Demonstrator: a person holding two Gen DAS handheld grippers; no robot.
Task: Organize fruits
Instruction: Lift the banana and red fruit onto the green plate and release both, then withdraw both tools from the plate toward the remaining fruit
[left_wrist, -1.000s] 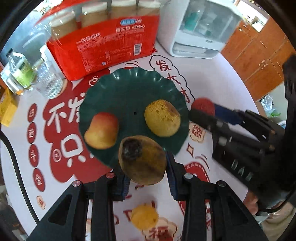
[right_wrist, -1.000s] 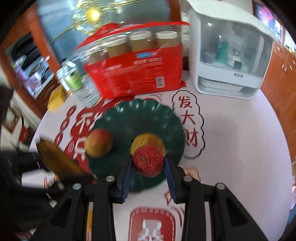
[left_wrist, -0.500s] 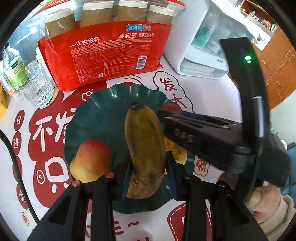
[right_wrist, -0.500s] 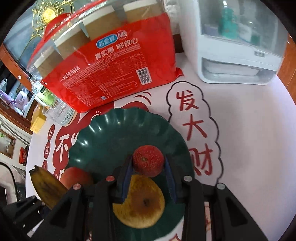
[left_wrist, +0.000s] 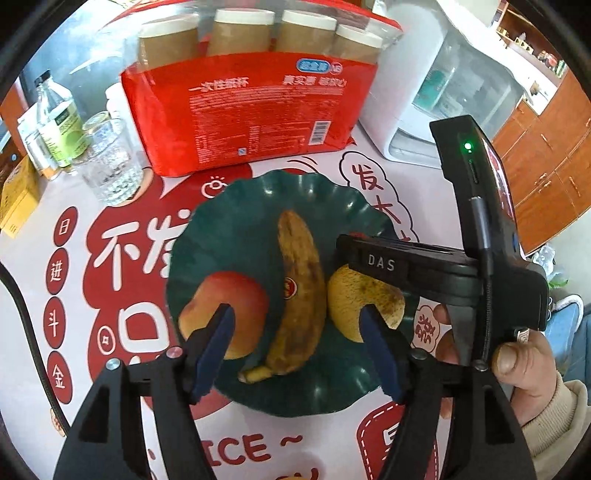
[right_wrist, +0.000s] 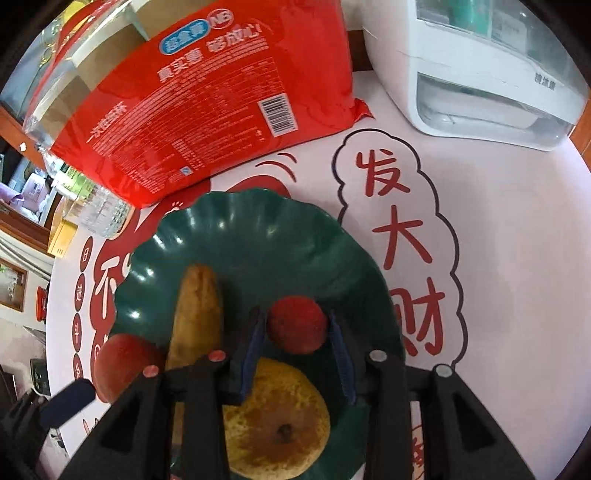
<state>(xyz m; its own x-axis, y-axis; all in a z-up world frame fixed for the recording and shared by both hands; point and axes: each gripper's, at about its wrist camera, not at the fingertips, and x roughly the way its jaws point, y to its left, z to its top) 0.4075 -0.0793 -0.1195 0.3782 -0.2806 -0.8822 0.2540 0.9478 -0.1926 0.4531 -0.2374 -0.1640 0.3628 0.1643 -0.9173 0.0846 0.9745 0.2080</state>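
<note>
Green plate (left_wrist: 236, 221) on the red-and-white surface (right_wrist: 517, 229) holds all four fruits. The banana (left_wrist: 301, 291) lies between the peach (left_wrist: 225, 314) and the pear (left_wrist: 354, 299). Its long axis runs from the near rim toward the middle of the plate, with the stem end nearest the left claw (left_wrist: 295, 350) and the curve bowing toward the pear. The left claw's jaws have just been opening; they stand spread on either side of the banana, and neither pad touches it. The right claw (right_wrist: 295, 347) reaches in from the pear's side. Its jaws have just been opening too, and the small red fruit (right_wrist: 297, 325) sits on the plate between them; a thin gap shows at each pad, so it looks let go.

To finish well, I would lift both claws straight up before drawing back. A sideways exit risks nudging the peach or rolling the red fruit off the pear's shoulder.
</note>
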